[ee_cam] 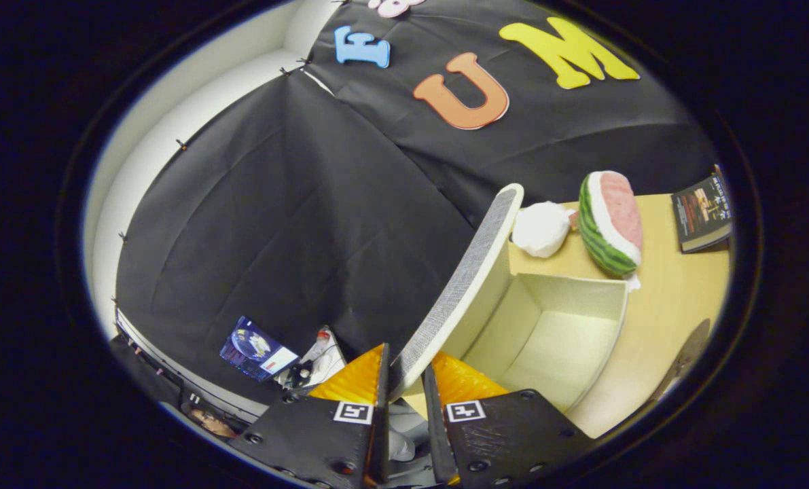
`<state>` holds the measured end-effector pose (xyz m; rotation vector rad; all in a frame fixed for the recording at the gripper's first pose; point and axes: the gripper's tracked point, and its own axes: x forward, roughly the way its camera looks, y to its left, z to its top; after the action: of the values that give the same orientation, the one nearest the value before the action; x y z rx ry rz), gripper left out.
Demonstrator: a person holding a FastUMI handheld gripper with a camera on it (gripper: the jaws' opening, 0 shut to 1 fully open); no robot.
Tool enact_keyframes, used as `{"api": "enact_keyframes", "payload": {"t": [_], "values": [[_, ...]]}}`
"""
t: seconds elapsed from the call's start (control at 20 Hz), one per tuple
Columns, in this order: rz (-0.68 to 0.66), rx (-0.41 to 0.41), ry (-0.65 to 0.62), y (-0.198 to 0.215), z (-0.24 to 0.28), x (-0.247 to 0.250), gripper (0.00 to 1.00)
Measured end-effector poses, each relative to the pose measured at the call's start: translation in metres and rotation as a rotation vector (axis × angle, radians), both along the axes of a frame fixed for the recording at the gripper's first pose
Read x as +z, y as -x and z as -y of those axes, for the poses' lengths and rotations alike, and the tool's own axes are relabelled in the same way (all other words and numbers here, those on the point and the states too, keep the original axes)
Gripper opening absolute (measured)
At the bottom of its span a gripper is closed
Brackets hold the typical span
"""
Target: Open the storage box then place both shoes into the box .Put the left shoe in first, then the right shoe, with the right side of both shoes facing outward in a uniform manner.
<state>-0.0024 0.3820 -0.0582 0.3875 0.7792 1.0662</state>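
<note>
Gripping the storage box's lid (462,285), the gripper (406,384) has both fingers nearly closed, pinching the lid's near edge between them; lid raised, tilted up and leftward. Just beyond, right of the lid, storage box (553,333) stands open on a pale wooden table (676,305). Farther: a white bundle (541,229), watermelon-slice plush (611,223) at the box's far rim, a dark book (702,212), cover text too small to read. Black cloth wall (295,204) behind.
</note>
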Motion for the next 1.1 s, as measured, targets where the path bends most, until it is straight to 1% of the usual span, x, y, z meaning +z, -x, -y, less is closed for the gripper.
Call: {"api": "enact_keyframes", "payload": {"t": [0.1,0.25,0.45,0.5,0.6,0.7,0.85,0.9,1.0,1.1], "values": [[0.026,0.031,0.009,0.0,-0.028,0.008,0.25],[0.047,0.057,0.021,0.001,-0.073,0.015,0.26],[0.051,0.084,0.064,0.001,-0.129,0.005,0.29],[0.057,0.09,0.074,0.0,-0.142,0.0,0.33],[0.08,0.093,0.094,-0.001,-0.161,-0.006,0.38],[0.107,0.095,0.115,-0.003,-0.175,-0.01,0.46],[0.135,0.081,0.137,-0.006,-0.18,-0.014,0.57],[0.15,0.063,0.144,-0.01,-0.177,-0.013,0.69],[0.205,-0.004,0.176,-0.022,-0.165,-0.012,0.76],[0.267,-0.07,0.194,-0.029,-0.148,-0.006,0.8]]}}
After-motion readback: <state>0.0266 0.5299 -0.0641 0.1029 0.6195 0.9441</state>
